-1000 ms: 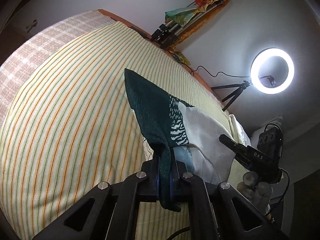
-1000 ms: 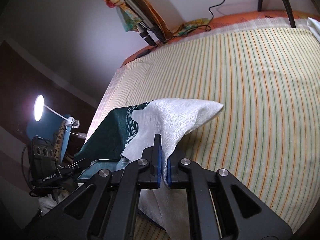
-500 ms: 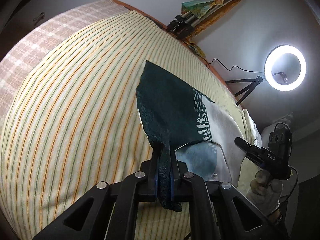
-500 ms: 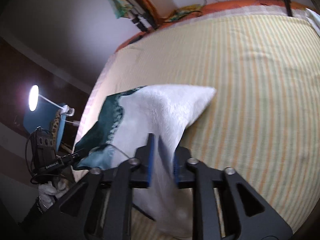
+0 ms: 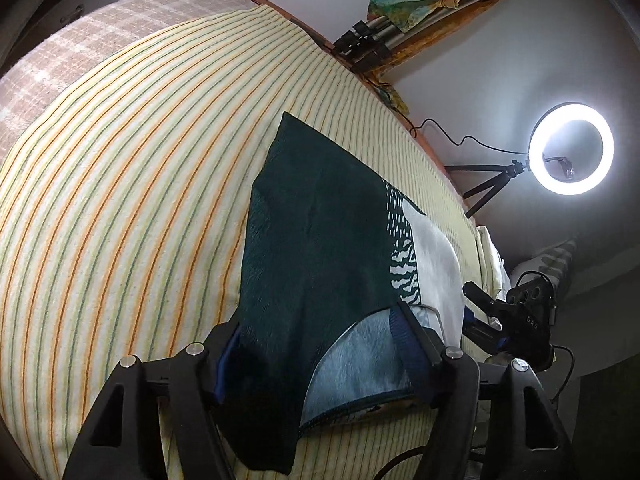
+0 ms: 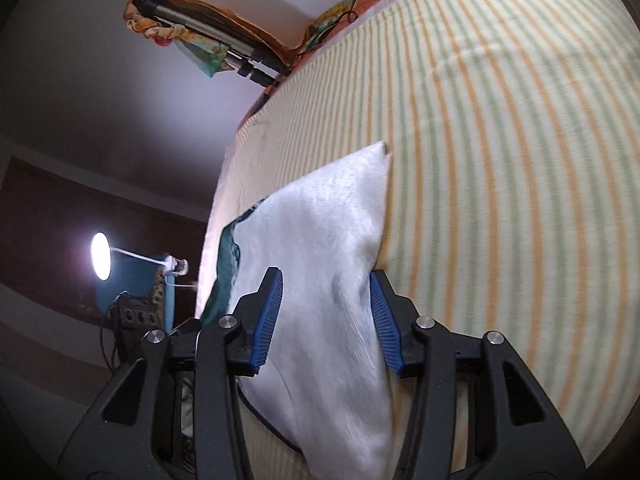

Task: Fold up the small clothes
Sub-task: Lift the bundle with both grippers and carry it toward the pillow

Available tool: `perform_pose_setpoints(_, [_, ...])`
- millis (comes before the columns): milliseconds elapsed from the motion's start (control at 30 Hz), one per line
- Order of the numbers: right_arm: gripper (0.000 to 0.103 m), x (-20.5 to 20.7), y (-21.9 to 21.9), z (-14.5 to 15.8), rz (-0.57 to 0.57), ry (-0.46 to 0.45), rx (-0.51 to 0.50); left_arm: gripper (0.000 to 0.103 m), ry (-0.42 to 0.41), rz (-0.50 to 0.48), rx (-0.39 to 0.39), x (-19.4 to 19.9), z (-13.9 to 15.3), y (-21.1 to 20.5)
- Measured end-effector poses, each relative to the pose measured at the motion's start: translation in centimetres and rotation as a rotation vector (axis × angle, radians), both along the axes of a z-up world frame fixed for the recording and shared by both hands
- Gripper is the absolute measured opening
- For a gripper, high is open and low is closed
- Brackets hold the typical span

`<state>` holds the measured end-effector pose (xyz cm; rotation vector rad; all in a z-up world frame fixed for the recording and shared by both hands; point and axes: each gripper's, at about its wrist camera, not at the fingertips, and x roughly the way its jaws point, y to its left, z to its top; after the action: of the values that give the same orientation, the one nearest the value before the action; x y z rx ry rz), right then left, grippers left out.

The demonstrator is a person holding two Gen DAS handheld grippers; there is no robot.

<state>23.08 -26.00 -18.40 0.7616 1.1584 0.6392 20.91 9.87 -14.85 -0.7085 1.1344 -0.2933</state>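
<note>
A small garment, dark green (image 5: 320,240) at one end and white (image 6: 332,240) at the other, lies folded on the striped bed sheet (image 5: 120,180). My left gripper (image 5: 324,352) is open, its blue-padded fingers wide apart over the green end, whose near edge drapes between them. My right gripper (image 6: 326,320) is open with its fingers on either side of the white end. The right gripper also shows in the left wrist view (image 5: 508,316), beyond the white end.
A lit ring light on a tripod (image 5: 570,148) stands past the bed's far edge. Folded tripods and coloured cloth (image 5: 404,20) sit on a wall ledge. A desk lamp (image 6: 102,256) glows beside the bed. A checked blanket (image 5: 100,32) covers the far corner.
Both grippers were shut on the garment's corners and have opened, letting it drop onto the sheet. The garment has spread flatter on the bed.
</note>
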Motion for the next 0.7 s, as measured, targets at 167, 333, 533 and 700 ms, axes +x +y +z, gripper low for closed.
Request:
perform_pose_setpoints(167, [0.010,0.8,3.3,0.3,0.045,-0.013,-0.083,0.001,0.027,-0.004,0.040,1.3,-1.1,-0.7])
perform_pose_setpoints(333, [0.006,0.4,4.9,3.4,0.075,-0.126,-0.231,0.001,-0.031,-0.020,0.076,1.1,0.6,-1.2])
perform_pose_setpoints(533, [0.006,-0.3,3.9,7.0,0.056,-0.219,-0.265,0.001,-0.118,-0.048,0.086,0.3,3.5,-2.2])
perform_pose_setpoints(700, [0.006,-1.1,2.3,8.8,0.042,-0.246,-0.287,0.001,-0.155,-0.096,0.081,0.2,5.2,-4.4])
